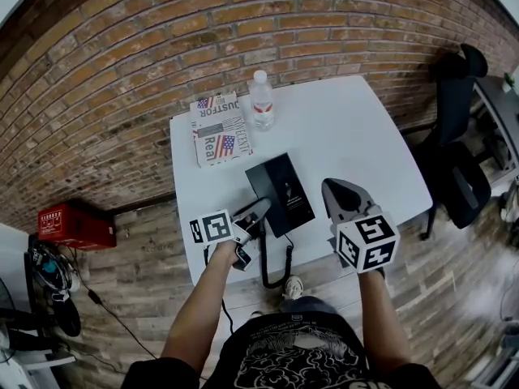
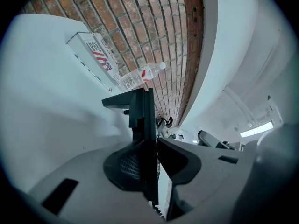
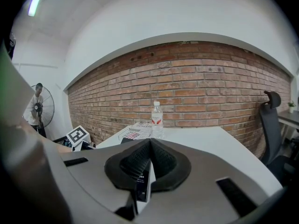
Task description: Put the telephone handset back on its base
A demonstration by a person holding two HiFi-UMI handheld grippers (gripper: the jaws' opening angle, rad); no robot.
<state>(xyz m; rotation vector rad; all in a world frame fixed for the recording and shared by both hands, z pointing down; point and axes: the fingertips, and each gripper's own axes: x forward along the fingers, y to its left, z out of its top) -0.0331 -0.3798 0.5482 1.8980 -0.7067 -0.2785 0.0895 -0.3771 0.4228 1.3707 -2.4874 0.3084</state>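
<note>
The black telephone base (image 1: pixel 280 193) lies flat near the front of the white table (image 1: pixel 349 136). At its left edge my left gripper (image 1: pixel 259 209) is shut on the black handset (image 1: pixel 242 252), and a black coiled cord (image 1: pixel 287 262) hangs off the table's front edge. In the left gripper view the handset (image 2: pixel 140 111) stands edge-on, clamped between the jaws of the left gripper (image 2: pixel 156 141) and jutting past them. My right gripper (image 1: pixel 332 187) hovers just right of the base. Its pads meet with nothing between them (image 3: pixel 150 143).
A water bottle (image 1: pixel 261 100) and a flag-printed box (image 1: pixel 219 128) stand at the table's back left by the brick wall. A black office chair (image 1: pixel 458 136) is to the right. A red case (image 1: pixel 75 225) sits on the floor at left. A person (image 3: pixel 36 107) stands by a fan.
</note>
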